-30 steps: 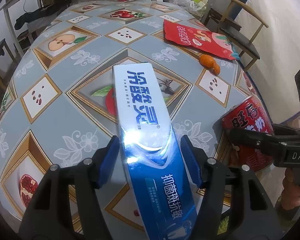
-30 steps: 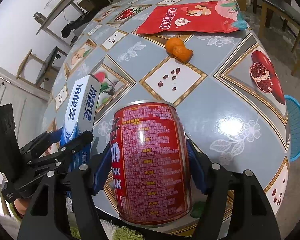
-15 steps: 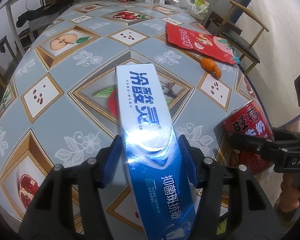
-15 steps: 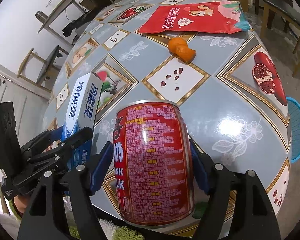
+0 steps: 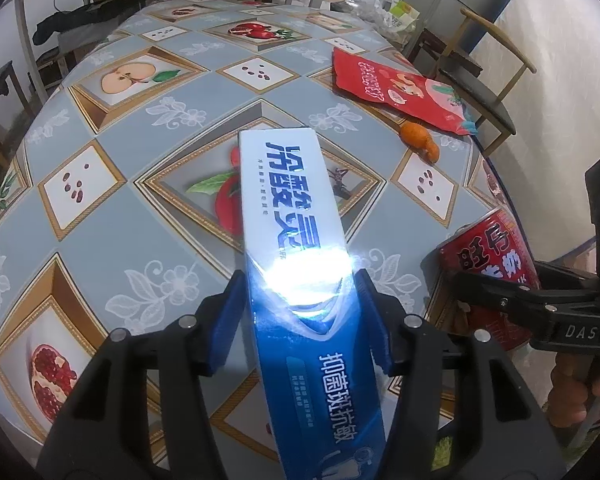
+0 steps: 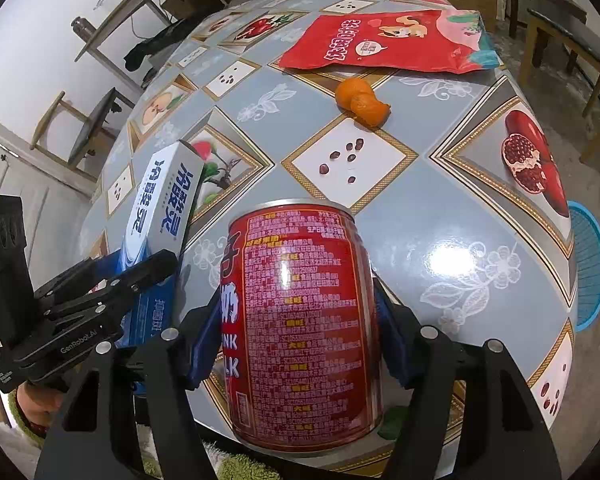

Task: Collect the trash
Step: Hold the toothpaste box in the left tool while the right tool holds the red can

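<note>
A long blue and white toothpaste box (image 5: pixel 288 200) juts forward between the blue pads of my left gripper (image 5: pixel 300 292). Its jaws are closing and both pads press on the box's sides, holding its far end tilted up off the table. A red drink can (image 6: pixel 300 320) stands between the pads of my right gripper (image 6: pixel 298 312), at the table's near edge. Those jaws are closing too, with the pads against the can's wall. The right wrist view shows the box (image 6: pixel 164 196) and left gripper (image 6: pixel 140 276) to the can's left.
A red snack bag (image 6: pixel 384 42) and orange peel (image 6: pixel 362 102) lie farther back on the fruit-patterned table (image 5: pixel 160 208). A blue basket (image 6: pixel 588 268) sits on the floor beyond the table's right edge. Wooden chairs (image 5: pixel 480 92) stand around the table.
The left pads have drawn in slightly against the toothpaste box. The right pads eased out a little, then came back onto the can. Neither hand has shifted.
</note>
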A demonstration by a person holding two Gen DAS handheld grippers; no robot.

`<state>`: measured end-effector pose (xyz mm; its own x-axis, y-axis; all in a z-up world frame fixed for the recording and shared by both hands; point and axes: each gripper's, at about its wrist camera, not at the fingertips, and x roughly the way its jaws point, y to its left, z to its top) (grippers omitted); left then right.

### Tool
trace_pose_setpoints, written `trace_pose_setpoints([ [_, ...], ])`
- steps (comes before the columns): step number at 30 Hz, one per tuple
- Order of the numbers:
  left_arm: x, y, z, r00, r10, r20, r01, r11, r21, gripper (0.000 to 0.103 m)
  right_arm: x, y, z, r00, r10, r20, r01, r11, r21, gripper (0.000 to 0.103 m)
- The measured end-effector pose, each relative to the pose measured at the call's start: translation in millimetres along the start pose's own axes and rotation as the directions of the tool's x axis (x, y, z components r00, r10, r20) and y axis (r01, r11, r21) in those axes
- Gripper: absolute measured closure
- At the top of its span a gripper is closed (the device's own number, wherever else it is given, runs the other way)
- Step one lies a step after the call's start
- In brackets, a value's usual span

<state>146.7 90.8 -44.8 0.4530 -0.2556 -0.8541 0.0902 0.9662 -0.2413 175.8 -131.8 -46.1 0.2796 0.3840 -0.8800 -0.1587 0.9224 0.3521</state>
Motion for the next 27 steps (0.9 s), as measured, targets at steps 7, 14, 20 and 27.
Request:
trace_pose_setpoints([
  [7,-1,1,-1,1.0,-0.005,0.001,0.005,1.0,-0.008,0.052,-1,-1,0,1.0,0.007,0.005,-0.007,1.0,0.006,0.038],
  [14,-1,2,0,1.0,-0.02,0.003,0.02,1.0,-0.017,0.054,-4,0,0,1.0,0.022,0.013,-0.022,1.0,-0.001,0.038],
  [20,-3,0,1,0.999,-0.032,0.011,0.032,0.999,-0.018,0.054,-7,1,0,0.999,0.028,0.022,-0.029,1.0,0.003,0.038],
  [27,-7,-1,1,0.999,-0.04,0.022,0.04,0.999,-0.019,0.055,-10,-2,0,0.999,0.034,0.032,-0.034,0.999,0.014,0.038],
])
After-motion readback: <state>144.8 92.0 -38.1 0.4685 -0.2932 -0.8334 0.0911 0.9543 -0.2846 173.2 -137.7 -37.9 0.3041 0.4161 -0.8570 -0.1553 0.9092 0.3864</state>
